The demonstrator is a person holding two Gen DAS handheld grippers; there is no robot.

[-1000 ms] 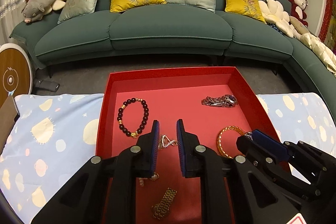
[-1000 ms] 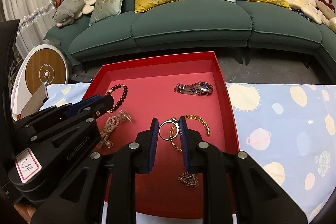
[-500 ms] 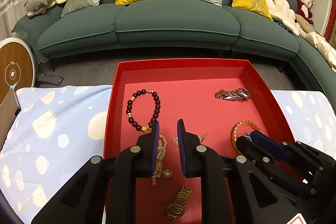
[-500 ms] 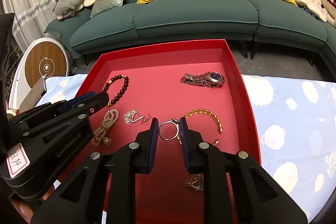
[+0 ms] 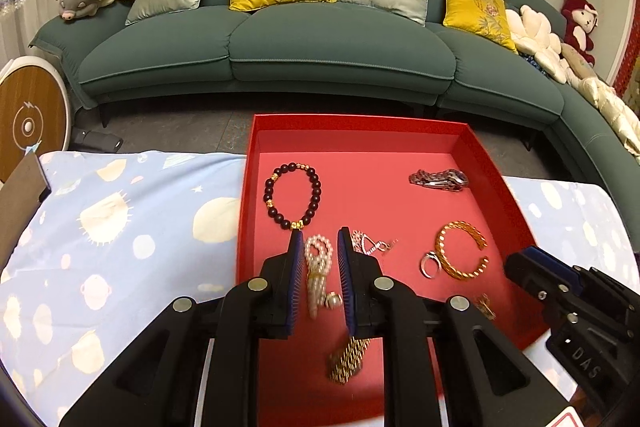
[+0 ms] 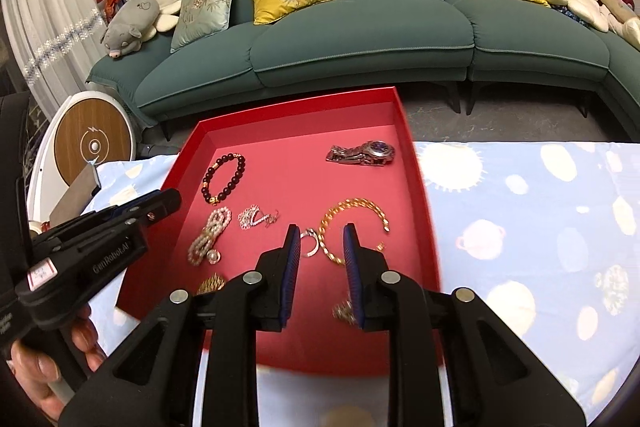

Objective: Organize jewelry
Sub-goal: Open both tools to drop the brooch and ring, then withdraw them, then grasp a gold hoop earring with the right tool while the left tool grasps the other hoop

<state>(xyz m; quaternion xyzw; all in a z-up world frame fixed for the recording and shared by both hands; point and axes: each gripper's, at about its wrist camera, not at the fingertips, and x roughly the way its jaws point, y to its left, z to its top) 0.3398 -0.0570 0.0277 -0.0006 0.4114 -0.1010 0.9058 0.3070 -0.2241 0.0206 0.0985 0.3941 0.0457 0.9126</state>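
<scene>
Red tray (image 5: 496, 183): left gripper (image 5: 318, 241) spread, pearl strand (image 5: 318, 267) between fingers; lower squarely, then close; right gripper (image 6: 320, 237) spread

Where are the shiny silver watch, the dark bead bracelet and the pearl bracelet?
Shiny silver metal watch (image 6: 378, 149): right wrist view, on its dial.
Dark round-bead bracelet (image 5: 317, 187): left wrist view, on its right-side beads.
White pearl bracelet (image 5: 318, 255): left wrist view, on its strands.

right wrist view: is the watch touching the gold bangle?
No. The watch lies near the tray's far end, with bare red floor between it and the gold bangle.
</scene>
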